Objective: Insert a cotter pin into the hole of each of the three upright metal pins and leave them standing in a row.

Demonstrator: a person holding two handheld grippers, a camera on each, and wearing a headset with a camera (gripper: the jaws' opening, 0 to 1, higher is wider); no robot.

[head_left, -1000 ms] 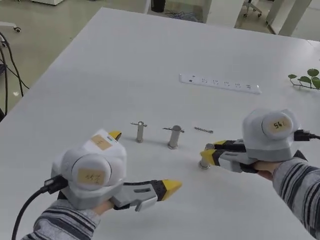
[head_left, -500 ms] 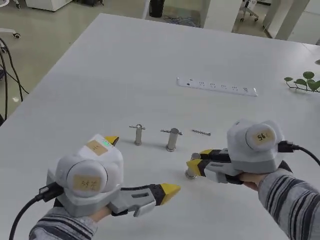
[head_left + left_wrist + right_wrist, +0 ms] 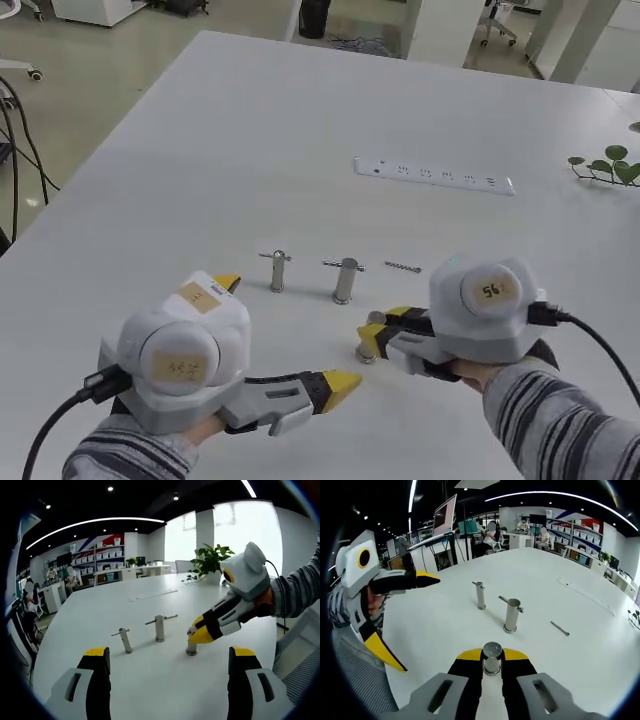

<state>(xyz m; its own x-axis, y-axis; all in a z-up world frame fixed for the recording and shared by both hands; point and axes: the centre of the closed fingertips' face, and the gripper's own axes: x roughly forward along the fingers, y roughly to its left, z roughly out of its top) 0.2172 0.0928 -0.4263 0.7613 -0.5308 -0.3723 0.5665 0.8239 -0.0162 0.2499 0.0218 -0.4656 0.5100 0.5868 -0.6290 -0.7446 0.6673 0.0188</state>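
Two upright metal pins stand on the white table, each with a cotter pin through its top: a thin one (image 3: 278, 270) (image 3: 125, 640) (image 3: 480, 595) and a thicker one (image 3: 345, 280) (image 3: 160, 628) (image 3: 511, 615). My right gripper (image 3: 372, 338) (image 3: 492, 656) is shut on a third metal pin (image 3: 368, 342) (image 3: 191, 643) (image 3: 492, 659), which stands upright on the table nearer to me. A loose cotter pin (image 3: 403, 267) (image 3: 560, 628) lies to the right of the thicker pin. My left gripper (image 3: 283, 332) (image 3: 170, 655) hovers open at the near left, holding nothing.
A white power strip (image 3: 432, 172) lies farther back on the table. A green plant (image 3: 610, 165) sits at the right edge. The table's left edge (image 3: 100, 170) drops to the floor. Desks, shelves and people show in the background of the gripper views.
My right gripper has shifted left with the third pin in it, bringing it closer to the thicker pin. The left gripper has barely moved. The head camera has shifted slightly.
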